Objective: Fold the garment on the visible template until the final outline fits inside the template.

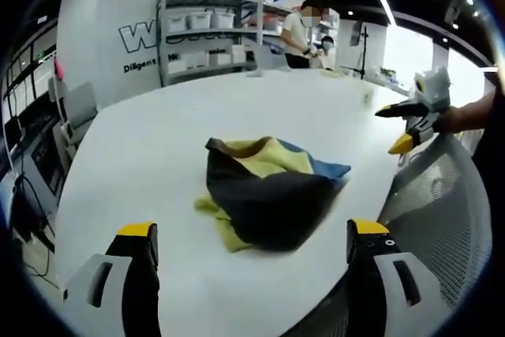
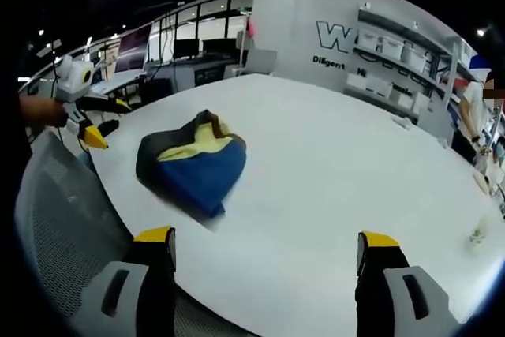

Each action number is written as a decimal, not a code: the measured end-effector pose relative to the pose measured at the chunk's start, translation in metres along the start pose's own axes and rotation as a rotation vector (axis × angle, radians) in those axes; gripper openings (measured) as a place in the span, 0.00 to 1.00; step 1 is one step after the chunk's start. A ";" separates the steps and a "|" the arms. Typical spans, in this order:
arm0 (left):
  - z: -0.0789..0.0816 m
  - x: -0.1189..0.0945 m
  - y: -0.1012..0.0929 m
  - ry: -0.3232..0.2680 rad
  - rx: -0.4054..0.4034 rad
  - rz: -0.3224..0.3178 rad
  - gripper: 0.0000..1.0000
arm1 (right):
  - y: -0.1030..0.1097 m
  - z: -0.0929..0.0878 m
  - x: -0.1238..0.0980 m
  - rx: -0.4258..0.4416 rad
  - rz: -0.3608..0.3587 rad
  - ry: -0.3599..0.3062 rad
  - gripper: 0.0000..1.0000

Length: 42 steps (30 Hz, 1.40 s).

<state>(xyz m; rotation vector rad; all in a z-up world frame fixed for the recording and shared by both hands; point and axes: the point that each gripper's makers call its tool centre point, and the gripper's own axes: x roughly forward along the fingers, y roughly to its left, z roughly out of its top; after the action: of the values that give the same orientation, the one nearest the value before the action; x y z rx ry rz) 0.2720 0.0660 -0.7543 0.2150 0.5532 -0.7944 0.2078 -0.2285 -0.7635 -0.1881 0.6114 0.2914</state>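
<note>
A crumpled garment [image 1: 264, 191] in black, yellow and blue lies in a heap on the white table [image 1: 158, 147]. In the left gripper view it sits just beyond my left gripper [image 1: 252, 230], whose jaws stand wide apart and hold nothing. My right gripper [image 1: 390, 129] hovers at the table's right edge, open, a little away from the cloth. In the right gripper view the garment [image 2: 189, 165] lies ahead and to the left of my right gripper [image 2: 266, 237], open and apart from it. The left gripper [image 2: 110, 122] is left of the heap, open.
A grey mesh chair back [image 1: 442, 203] [image 2: 63, 211] stands against the table's near edge between the grippers. Shelves with white bins [image 1: 209, 25] [image 2: 394, 53] line the far wall. Two people [image 1: 304, 33] stand at the table's far end. Desks with monitors [image 2: 189, 49] stand behind.
</note>
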 end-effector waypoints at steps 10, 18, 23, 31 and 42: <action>0.008 0.003 0.003 0.000 0.018 -0.005 0.95 | -0.002 0.005 0.002 -0.005 0.004 -0.004 0.95; 0.014 0.006 0.004 -0.001 0.019 -0.013 0.94 | -0.002 0.012 0.004 -0.010 0.017 -0.012 0.93; 0.017 0.009 0.004 -0.007 0.021 -0.016 0.94 | -0.001 0.018 0.007 -0.013 0.023 -0.019 0.93; 0.020 0.013 0.006 -0.010 0.023 -0.019 0.93 | 0.001 0.025 0.013 -0.021 0.034 -0.025 0.92; 0.020 0.019 0.009 0.002 0.018 -0.017 0.89 | 0.010 0.035 0.024 -0.028 0.066 -0.033 0.90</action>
<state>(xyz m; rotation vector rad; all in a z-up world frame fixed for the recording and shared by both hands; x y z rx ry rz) 0.2973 0.0529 -0.7482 0.2284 0.5508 -0.8159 0.2421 -0.2049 -0.7508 -0.1902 0.5819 0.3660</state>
